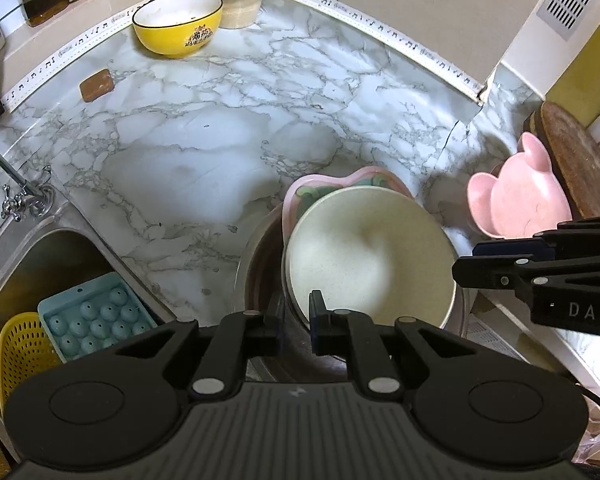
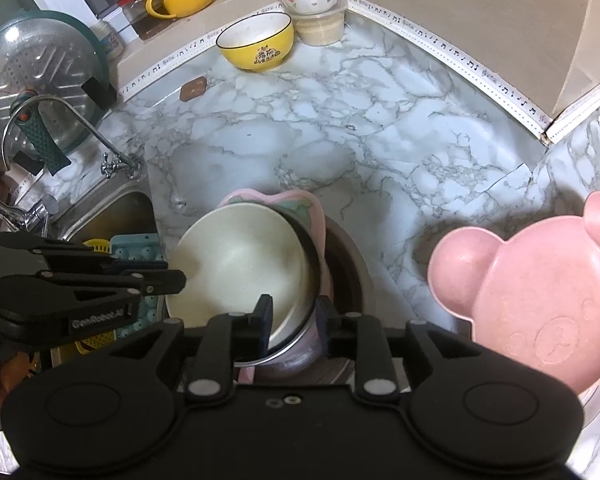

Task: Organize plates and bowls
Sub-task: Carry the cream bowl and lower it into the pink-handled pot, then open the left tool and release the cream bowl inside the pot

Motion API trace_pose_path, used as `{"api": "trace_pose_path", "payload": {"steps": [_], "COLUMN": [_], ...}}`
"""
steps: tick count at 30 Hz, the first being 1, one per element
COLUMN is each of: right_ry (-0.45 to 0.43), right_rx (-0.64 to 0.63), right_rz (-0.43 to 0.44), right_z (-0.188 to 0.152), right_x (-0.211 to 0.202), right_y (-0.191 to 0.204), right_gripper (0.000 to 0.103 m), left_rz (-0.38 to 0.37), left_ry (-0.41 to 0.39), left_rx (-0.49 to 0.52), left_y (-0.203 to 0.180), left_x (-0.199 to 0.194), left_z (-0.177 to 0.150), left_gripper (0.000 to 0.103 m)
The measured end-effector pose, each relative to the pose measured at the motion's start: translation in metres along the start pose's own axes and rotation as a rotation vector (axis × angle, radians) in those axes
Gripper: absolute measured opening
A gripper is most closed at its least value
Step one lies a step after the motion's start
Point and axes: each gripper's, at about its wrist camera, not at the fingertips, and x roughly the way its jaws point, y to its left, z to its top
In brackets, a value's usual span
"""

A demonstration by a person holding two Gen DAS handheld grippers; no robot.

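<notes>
The cream bowl's rim sits between both pairs of parted fingers — left gripper, right gripper — neither visibly clamped.

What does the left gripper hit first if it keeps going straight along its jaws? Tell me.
Most likely the cream bowl: the left gripper already straddles its near rim. Depth is unclear.
</notes>
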Motion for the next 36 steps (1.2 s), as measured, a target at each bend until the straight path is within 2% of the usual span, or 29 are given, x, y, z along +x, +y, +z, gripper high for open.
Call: {"api": "trace_pose_path", "payload": {"steps": [12, 14, 17, 19, 21, 24, 28, 30, 32, 36], "right_ry": [-0.048, -0.059, -0.075, -0.078, -0.083, -0.098, -0.112, -0.123, -0.134, -0.167], "right_rx": [0.000, -0.001, 0.000, 0.010, 0.020, 0.031, 0.032, 0.022, 0.017, -0.004], "right_rz": [0.022, 0.025, 0.028, 0.043, 0.049, 0.048, 0.040, 0.036, 0.035, 0.007], "right_z": [-0.010, -0.012, -0.016, -0.018, -0.021, -0.024, -0.031, -0.035, -0.039, -0.048], "right_x": [-0.011, -0.012, -0.014, -0.015, -0.016, -0.016, -0.014, -0.012, -0.010, -0.006], "right_y": [-0.013, -0.015, -0.017, -0.020, -0.022, -0.025, -0.030, -0.031, -0.032, -0.032], "right_gripper": [0.035, 0.037, 0.042, 0.044, 0.047, 0.053, 0.070, 0.077, 0.089, 0.098], "left_rz": [-0.051, -0.059, -0.064, -0.057, -0.059, -0.070, -0.054, -0.047, -0.041, -0.013], "left_ry": [-0.093, -0.106, -0.139, -0.160, -0.175, -0.167, -0.161, -0.171, -0.189, -0.216], "left_rx": [-0.053, -0.064, -0.078, -0.094, -0.112, -0.144, -0.165, -0.167, -0.165, -0.132], "left_y": [0.020, 0.024, 0.031, 0.035, 0.040, 0.047, 0.055, 0.058, 0.061, 0.060], "left_x": [-0.021, -0.023, -0.024, -0.025, -0.024, -0.017, -0.006, -0.002, 0.002, 0.009], "left_z": [-0.015, -0.019, -0.026, -0.031, -0.036, -0.040, -0.049, -0.053, -0.057, -0.063], "left_gripper": [0.012, 0.014, 0.035, 0.055, 0.057, 0.058, 0.059, 0.064, 0.069, 0.071]}}
